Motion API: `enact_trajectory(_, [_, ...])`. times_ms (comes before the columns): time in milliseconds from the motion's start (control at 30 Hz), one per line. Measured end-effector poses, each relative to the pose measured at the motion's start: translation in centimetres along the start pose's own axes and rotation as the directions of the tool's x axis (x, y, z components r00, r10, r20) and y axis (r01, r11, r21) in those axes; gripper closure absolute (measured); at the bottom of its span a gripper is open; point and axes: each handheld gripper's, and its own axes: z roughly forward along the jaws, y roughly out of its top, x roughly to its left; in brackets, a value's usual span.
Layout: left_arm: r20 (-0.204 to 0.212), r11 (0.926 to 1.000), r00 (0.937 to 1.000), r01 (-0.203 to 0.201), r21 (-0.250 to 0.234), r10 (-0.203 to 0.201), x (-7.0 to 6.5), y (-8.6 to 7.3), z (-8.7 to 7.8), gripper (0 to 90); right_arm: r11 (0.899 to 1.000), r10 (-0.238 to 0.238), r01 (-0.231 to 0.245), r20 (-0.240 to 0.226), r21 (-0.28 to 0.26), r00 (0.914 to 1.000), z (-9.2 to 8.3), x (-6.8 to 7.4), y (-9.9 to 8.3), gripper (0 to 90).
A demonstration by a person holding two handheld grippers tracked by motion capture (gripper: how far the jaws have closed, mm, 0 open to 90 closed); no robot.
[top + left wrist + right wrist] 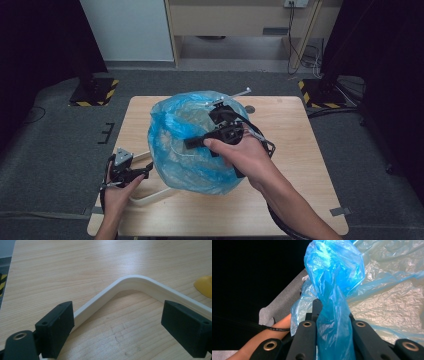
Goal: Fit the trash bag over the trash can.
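Right claw in my hand pinches a twisted bunch of thin, crinkled blue plastic bag, which billows over the pale wood-grain desk. Left claw stands wide around a smooth white curved rim.

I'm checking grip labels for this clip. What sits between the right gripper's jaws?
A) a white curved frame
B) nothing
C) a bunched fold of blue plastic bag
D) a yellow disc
C: in the right gripper view a twisted fold of the blue plastic bag runs up between the two black jaws of the right gripper, which stand close against it on both sides.
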Motion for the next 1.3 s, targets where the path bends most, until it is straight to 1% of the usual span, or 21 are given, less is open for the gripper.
enact_trajectory(133, [0.001,1.0000,1.0000,-0.001,0.000,0.001,0.0,0.0,0.0,10.6,1.000,0.013,-0.013,0.001,0.006,0.9999,-0.1,0.0,-0.1,78.7])
enact_trajectory(333, [0.000,1.0000,1.0000,-0.002,-0.002,0.002,-0.1,0.0,0.0,10.7,1.000,0.003,-0.003,0.003,0.011,1.0000,-0.1,0.1,-0.2,76.1])
enact_trajectory(600, [0.001,1.0000,1.0000,-0.004,0.001,0.004,-0.1,0.0,0.0,10.7,1.000,0.007,-0.007,0.008,0.000,0.9999,-0.3,0.1,0.0,62.7])
enact_trajectory(733, [0.001,1.0000,1.0000,-0.003,-0.002,0.003,-0.1,0.0,0.0,10.7,1.000,0.006,-0.006,0.013,-0.007,0.9999,-0.5,0.2,0.3,57.5])
enact_trajectory(833, [0.001,1.0000,1.0000,-0.002,-0.001,0.002,0.0,0.0,0.0,10.7,1.000,0.000,0.000,0.023,-0.017,0.9997,-0.8,0.2,0.6,53.5])
enact_trajectory(967, [0.002,1.0000,1.0000,-0.002,-0.003,0.002,-0.1,0.0,0.0,10.7,0.999,0.004,-0.003,0.032,-0.038,0.9995,-1.4,0.0,1.1,50.0])
enact_trajectory(1233, [0.002,1.0000,1.0000,-0.002,-0.002,0.002,0.0,0.0,0.0,10.7,0.996,0.013,-0.008,0.055,-0.084,0.9984,-2.1,-0.8,2.1,45.2])
enact_trajectory(1300, [0.002,1.0000,1.0000,-0.002,-0.002,0.002,0.0,0.0,0.0,10.7,0.996,0.019,-0.015,0.055,-0.084,0.9983,-2.2,-0.9,2.2,45.0])
